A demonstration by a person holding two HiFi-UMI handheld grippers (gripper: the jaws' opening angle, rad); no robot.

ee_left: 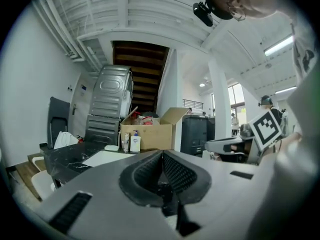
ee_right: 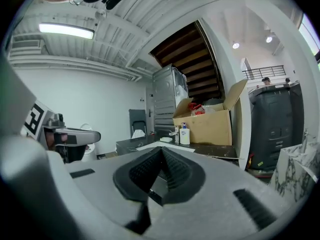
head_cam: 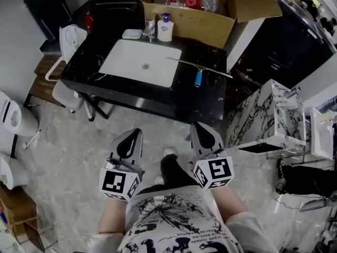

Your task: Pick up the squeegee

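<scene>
A black, marble-look vanity counter [head_cam: 158, 96] takes up the middle of the room, with a white rectangular basin [head_cam: 131, 62] sunk into its top. An open cardboard box [head_cam: 200, 22] stuffed with odds and ends stands against its far edge. Off to the right is a white cabinet with black veining [head_cam: 268, 115], and a toilet [head_cam: 13, 117] sits at the far left.

The person stands on the pale stone floor, a step back from the counter's near edge, in a black-and-white printed shirt [head_cam: 174, 220], with both tools held out level ahead of them.

The left gripper [head_cam: 138, 132] is clenched, its ribbed pads pressed together at the tip with nothing between them; its own view shows the same [ee_left: 161, 156]. The right gripper [head_cam: 198, 126] is likewise clamped together and empty [ee_right: 161, 151]. Both are well apart from the counter.

The squeegee [head_cam: 199, 68] lies flat on the black top just right of the basin. Its long thin blade runs slantwise towards the right corner, and its blue handle points towards the near edge. Nothing is touching it.

Behind the basin stand a white pump bottle [head_cam: 165, 28] with a blue label and, to its left, a small pale soap dish [head_cam: 132, 33].
</scene>
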